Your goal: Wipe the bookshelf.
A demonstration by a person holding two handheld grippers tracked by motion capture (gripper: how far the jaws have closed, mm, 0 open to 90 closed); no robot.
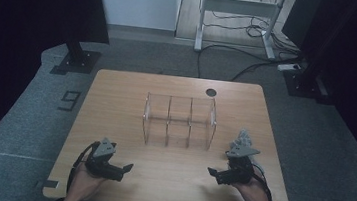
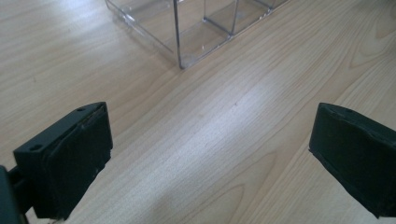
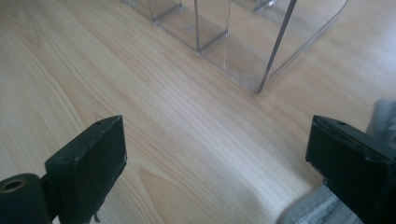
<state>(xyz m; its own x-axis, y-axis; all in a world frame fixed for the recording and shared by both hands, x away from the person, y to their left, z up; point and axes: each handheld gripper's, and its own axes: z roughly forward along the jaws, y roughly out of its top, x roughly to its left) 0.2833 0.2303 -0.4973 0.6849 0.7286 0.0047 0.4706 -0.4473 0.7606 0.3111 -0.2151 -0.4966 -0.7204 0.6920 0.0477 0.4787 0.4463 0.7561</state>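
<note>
Wooden table (image 1: 116,99), clear divided box (image 1: 179,120) mid-table, grey carpet (image 1: 24,114), both hand-held grippers released, empty.

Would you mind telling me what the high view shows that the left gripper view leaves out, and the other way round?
High view alone: the whole wooden table, both hands, the right gripper, grey items beside it, and the floor with cables. Left gripper view alone: a close look at its own black jaws, spread wide with bare wood between them. Both share the left gripper and the clear divided organiser, whose compartments look empty.
</note>
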